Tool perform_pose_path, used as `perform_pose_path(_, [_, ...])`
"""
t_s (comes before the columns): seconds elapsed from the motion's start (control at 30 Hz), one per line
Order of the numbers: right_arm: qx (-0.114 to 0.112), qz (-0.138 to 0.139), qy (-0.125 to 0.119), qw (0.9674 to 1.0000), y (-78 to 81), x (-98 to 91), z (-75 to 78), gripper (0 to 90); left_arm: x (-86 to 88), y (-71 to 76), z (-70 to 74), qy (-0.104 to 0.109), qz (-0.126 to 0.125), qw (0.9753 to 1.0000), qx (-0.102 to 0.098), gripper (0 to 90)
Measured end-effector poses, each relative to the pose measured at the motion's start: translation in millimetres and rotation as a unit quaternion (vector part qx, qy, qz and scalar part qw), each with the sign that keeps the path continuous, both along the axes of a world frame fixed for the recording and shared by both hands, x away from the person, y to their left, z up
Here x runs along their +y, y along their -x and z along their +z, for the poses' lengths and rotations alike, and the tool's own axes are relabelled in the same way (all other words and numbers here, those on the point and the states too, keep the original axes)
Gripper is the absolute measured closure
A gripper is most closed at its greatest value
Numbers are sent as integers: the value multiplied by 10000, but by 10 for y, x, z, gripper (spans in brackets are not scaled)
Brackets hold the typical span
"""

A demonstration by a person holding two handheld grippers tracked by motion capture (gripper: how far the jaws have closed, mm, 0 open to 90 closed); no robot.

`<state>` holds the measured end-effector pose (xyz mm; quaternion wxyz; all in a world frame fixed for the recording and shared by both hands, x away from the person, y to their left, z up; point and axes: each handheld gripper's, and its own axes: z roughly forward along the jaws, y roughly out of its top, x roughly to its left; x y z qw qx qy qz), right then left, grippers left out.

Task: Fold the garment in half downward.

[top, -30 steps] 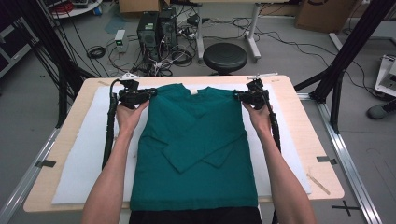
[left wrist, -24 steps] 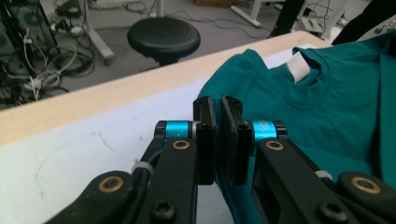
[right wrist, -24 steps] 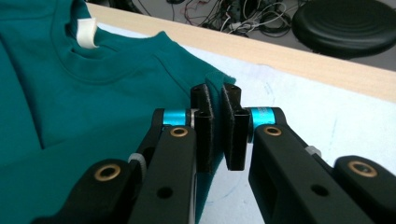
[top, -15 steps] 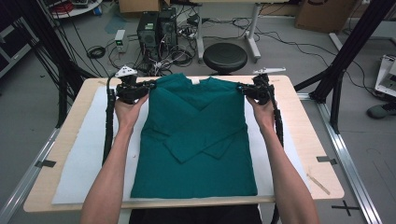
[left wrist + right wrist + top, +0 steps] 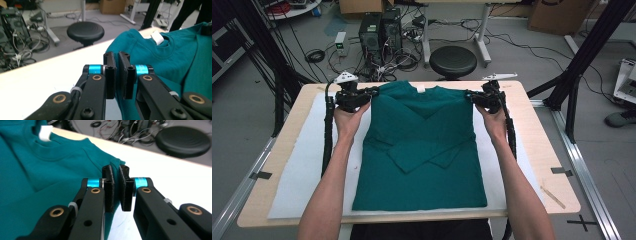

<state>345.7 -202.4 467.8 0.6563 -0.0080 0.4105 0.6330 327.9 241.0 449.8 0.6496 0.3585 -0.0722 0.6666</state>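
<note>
My left gripper (image 5: 371,92) and right gripper (image 5: 470,95) — both clamped on the teal shirt's (image 5: 422,150) shoulders — above the table (image 5: 542,150).

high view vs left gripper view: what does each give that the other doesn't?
High view alone: the whole green shirt with sleeves folded across its front, the white mat under it, both forearms, and the right gripper at the shirt's other shoulder.

Left gripper view alone: the left gripper close up, jaws nearly together with teal fabric pinched between them.

Both: the shirt's collar with its white tag, the black stool beyond the table's far edge, and cables on the floor.
</note>
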Motion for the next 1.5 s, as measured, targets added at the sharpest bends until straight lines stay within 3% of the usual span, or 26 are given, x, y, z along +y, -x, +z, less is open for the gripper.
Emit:
perform_pose_path(0.17, [267, -14, 211, 9994, -51, -19, -52, 852, 1, -44, -70, -141, 266, 9995, 103, 843])
perform_pose_path(0.27, [304, 50, 323, 9990, -40, -10, -78, 853, -5, -89, -90, -156, 424, 9989, 130, 843])
perform_pose_path(0.4, [405, -73, 383, 9984, -75, 28, -79, 853, 8, -162, -110, -181, 401, 9988, 217, 842])
perform_pose_path(0.47, [271, -44, 334, 9991, -128, 28, -108, 853, 18, -198, -125, -197, 381, 9988, 237, 842])
perform_pose_path(0.57, [511, -44, 396, 9979, -245, -7, -115, 853, 18, -251, -146, -256, 373, 9985, 307, 842])
perform_pose_path(0.63, [481, 3, 351, 9982, -310, -35, -144, 853, 5, -290, -168, -266, 380, 9984, 331, 842])
perform_pose_path(0.8, [669, 70, 450, 9967, -383, -70, -190, 852, 23, -409, -219, -280, 345, 9981, 423, 841])
perform_pose_path(0.87, [587, 18, 444, 9973, -398, -58, -237, 852, 48, -462, -257, -280, 316, 9981, 438, 841])
perform_pose_path(0.97, [667, -35, 494, 9965, -469, -45, -293, 852, 84, -554, -315, -301, 217, 9981, 502, 841])
perform_pose_path(1.2, [738, -23, 552, 9957, -611, -52, -480, 852, 100, -698, -487, -380, 280, 9967, 657, 841])
perform_pose_path(1.5, [766, -17, 538, 9956, -753, -70, -707, 851, 84, -782, -697, -466, 378, 9964, 606, 841])
